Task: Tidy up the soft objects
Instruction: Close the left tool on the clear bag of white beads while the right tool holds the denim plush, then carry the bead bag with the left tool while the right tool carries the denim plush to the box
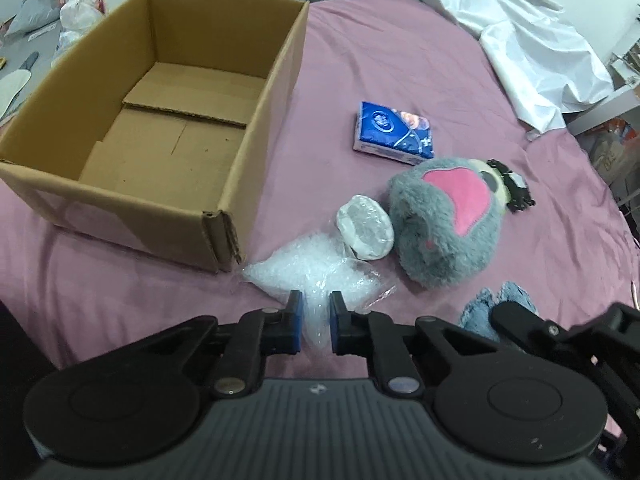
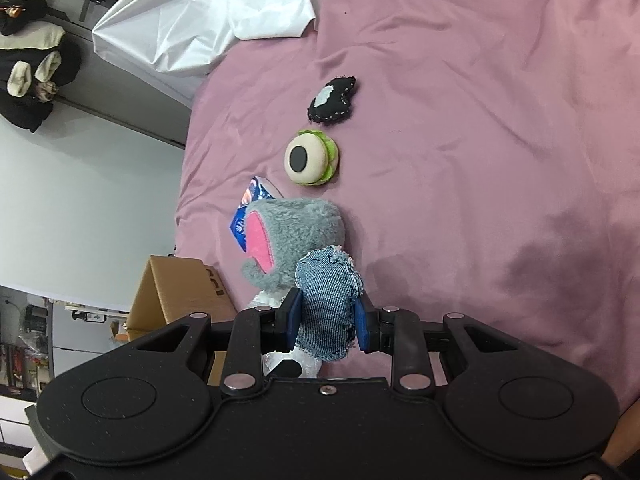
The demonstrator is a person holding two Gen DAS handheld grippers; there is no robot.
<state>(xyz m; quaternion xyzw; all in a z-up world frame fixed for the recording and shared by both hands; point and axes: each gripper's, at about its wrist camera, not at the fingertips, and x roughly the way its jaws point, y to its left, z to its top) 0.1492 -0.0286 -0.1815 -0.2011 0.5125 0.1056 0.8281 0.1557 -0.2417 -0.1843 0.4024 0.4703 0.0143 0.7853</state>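
A pink bedsheet (image 1: 400,60) covers the bed, and on its left side stands a cardboard box (image 1: 256,128), open at the top, with only its bare bottom flaps showing inside. In the left wrist view, the left gripper (image 1: 315,318) sits low at the near edge with its blue-padded fingers (image 1: 295,322) a little apart, and a clear bubble-wrap bag (image 1: 316,276) lies between them; the jaws look close on the plastic, but I cannot tell whether they actually pinch it. Touching the far side of that bag is a small white round pad (image 1: 365,227), and just right of it lies a grey plush toy (image 1: 444,220) with a big pink patch. Beyond the plush, farther up the bed, is a blue tissue pack (image 1: 394,132), near the box's right wall but apart from it. In the right wrist view, the right gripper (image 2: 326,316) is pinching a blue denim pouch (image 2: 326,304) between its pads, held just in front of the grey plush. Farther off on the sheet sit a cream round toy with a black spot and green rim (image 2: 310,158) and, beyond that, a small black stitched cushion (image 2: 332,100), each lying apart from the other. A crumpled white sheet (image 2: 208,12) is bunched at the far edge of the bed.
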